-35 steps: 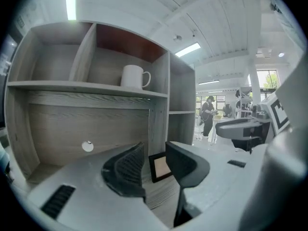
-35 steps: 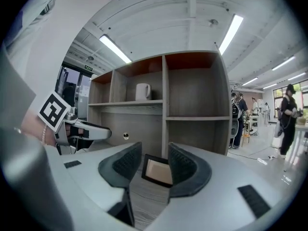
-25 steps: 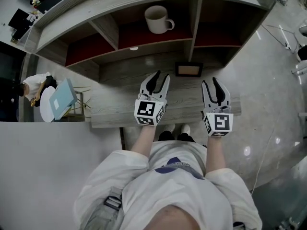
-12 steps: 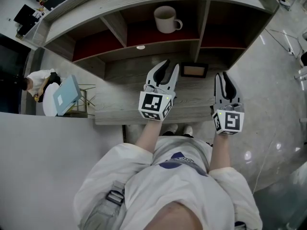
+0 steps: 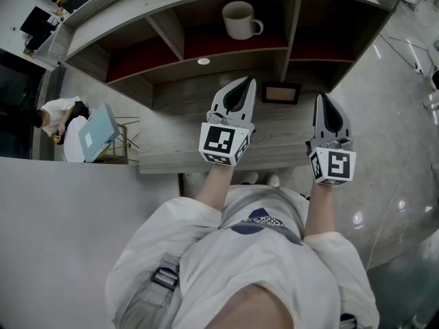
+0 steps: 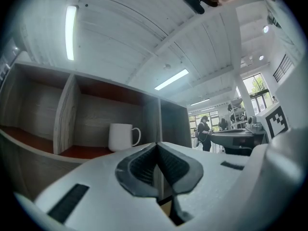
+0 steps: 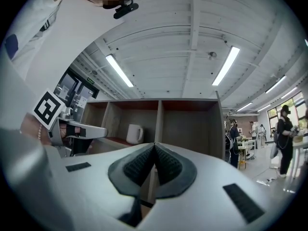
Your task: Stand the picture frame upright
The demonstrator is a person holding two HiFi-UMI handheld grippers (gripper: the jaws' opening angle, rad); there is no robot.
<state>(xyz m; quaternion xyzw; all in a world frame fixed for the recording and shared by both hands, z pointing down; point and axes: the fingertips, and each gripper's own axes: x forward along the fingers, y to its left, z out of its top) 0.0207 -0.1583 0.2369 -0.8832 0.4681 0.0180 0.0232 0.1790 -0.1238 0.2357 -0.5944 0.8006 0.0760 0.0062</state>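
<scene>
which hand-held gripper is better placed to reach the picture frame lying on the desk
Left, probably. The left hand-held gripper ends close beside the picture frame; the right hand-held gripper stands slightly further off its other side. Both have just closed on nothing, so either must reopen.

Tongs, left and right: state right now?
Left tongs: shut, just closed, nothing between them.
Right tongs: shut, just closed, nothing between them.

Wood desk (image 5: 177, 149) — picture frame (image 5: 280, 92), middle cubby (image 5: 206, 44) — white mug (image 5: 239, 19)
</scene>
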